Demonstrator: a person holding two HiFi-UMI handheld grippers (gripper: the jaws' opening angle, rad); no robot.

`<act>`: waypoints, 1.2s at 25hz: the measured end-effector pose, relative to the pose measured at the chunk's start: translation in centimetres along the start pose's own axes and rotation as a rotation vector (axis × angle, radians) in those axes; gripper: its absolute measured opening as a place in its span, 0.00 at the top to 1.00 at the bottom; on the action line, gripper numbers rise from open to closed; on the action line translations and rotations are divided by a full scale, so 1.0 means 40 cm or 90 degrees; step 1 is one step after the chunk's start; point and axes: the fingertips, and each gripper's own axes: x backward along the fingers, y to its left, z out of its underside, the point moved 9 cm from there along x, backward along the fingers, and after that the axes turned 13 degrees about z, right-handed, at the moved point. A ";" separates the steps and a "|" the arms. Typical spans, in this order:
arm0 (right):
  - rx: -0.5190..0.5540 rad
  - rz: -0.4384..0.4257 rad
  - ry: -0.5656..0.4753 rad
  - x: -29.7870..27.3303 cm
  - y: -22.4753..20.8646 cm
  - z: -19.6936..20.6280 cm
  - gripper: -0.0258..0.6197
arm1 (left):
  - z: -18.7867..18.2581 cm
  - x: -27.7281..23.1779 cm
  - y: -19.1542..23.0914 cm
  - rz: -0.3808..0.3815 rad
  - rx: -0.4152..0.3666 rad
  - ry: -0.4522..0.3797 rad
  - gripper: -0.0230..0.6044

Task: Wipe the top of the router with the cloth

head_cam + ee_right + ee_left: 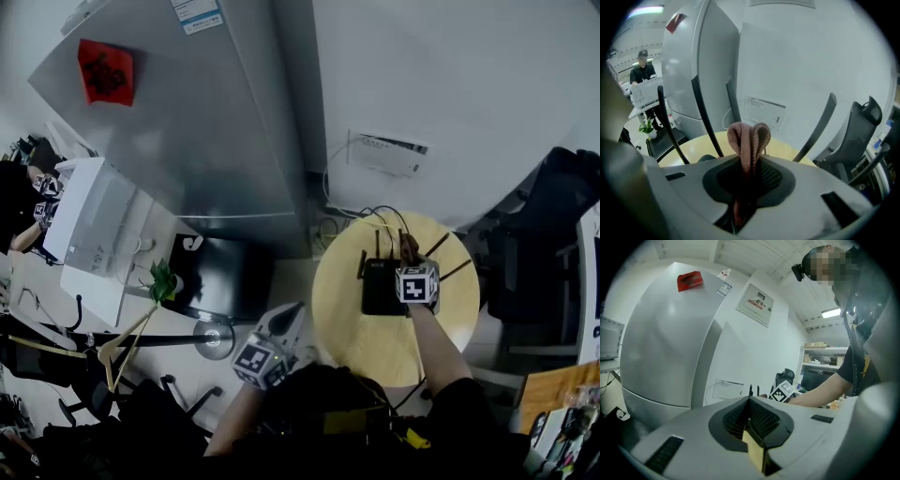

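Right gripper view: the right gripper [749, 168] clamps a folded pink knitted cloth [749, 136] at the black router [379, 287]. Left gripper [751, 420], jaws together, holds nothing.

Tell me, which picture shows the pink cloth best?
The right gripper view. There the cloth fills the middle, folded over and pinched by the right gripper, jaws shut on it. The head view shows only a tiny brownish bit beyond that gripper, near the router. The left gripper view doesn't show it.
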 end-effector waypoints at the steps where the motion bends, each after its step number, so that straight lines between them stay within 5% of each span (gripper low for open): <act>1: -0.002 0.007 -0.002 0.003 -0.003 0.004 0.86 | -0.006 -0.004 0.001 0.004 -0.004 -0.002 0.96; 16: -0.037 0.003 -0.109 0.129 -0.019 -0.104 0.86 | -0.138 -0.098 -0.024 0.079 -0.124 -0.040 0.96; 25: -0.048 -0.034 -0.196 0.237 -0.020 -0.134 0.86 | -0.144 -0.144 -0.061 0.137 -0.121 -0.042 0.96; 30: 0.010 -0.040 -0.240 0.290 -0.041 -0.076 0.86 | -0.118 -0.190 -0.073 0.153 -0.110 -0.041 0.96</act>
